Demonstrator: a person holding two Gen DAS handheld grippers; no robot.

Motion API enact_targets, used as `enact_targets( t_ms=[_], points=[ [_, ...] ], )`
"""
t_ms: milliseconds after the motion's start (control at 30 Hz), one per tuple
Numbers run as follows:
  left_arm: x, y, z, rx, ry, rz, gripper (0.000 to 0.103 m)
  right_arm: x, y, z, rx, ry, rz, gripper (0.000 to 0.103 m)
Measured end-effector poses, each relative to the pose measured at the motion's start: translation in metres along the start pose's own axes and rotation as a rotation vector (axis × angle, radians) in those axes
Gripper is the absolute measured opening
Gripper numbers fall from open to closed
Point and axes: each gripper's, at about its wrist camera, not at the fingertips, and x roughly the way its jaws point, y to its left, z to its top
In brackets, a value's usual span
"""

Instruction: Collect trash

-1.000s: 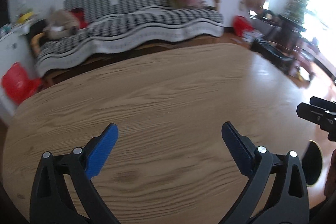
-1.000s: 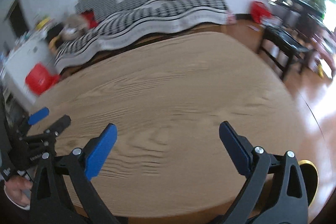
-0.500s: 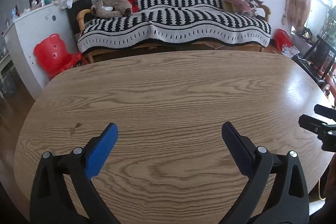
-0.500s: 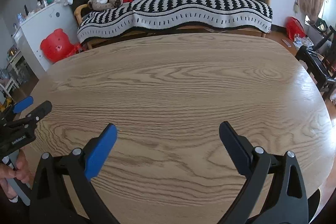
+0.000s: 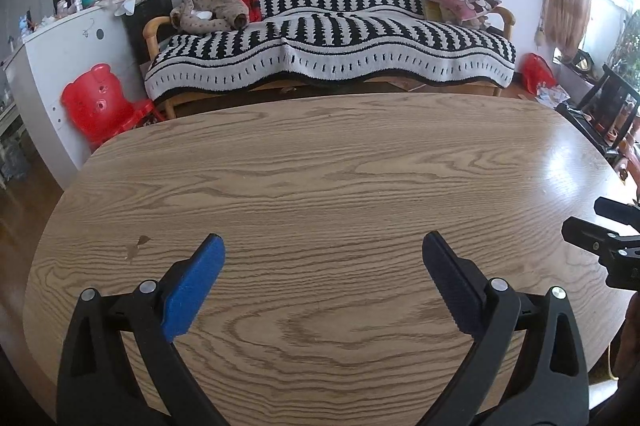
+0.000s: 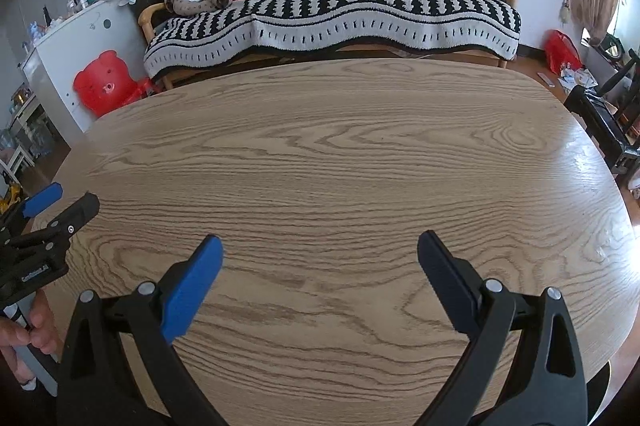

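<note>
My view had swung from the window side to face the sofa (image 5: 328,38) squarely, and it steadied there. From the left, the red chair (image 5: 98,102) stood past the counter (image 5: 340,166) edge; my left tongs (image 5: 323,268) hung spread and empty, then my right tongs (image 6: 320,268), likewise spread. No trash showed on the counter, so I judged the search unfinished. Open room lay ahead to the far edge.
</note>
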Motion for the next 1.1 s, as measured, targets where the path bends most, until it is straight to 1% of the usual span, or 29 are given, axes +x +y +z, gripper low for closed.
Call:
enact_targets(
  t_ms=[633, 1100],
  points=[
    [0.004, -0.007, 0.0, 0.007, 0.002, -0.003, 0.096, -0.007, -0.012, -0.008, 0.009, -0.003, -0.011, 0.094],
    [0.007, -0.009, -0.001, 0.014, 0.004, -0.007, 0.096, -0.009, -0.012, -0.01, 0.005, -0.001, -0.015, 0.094]
  ],
)
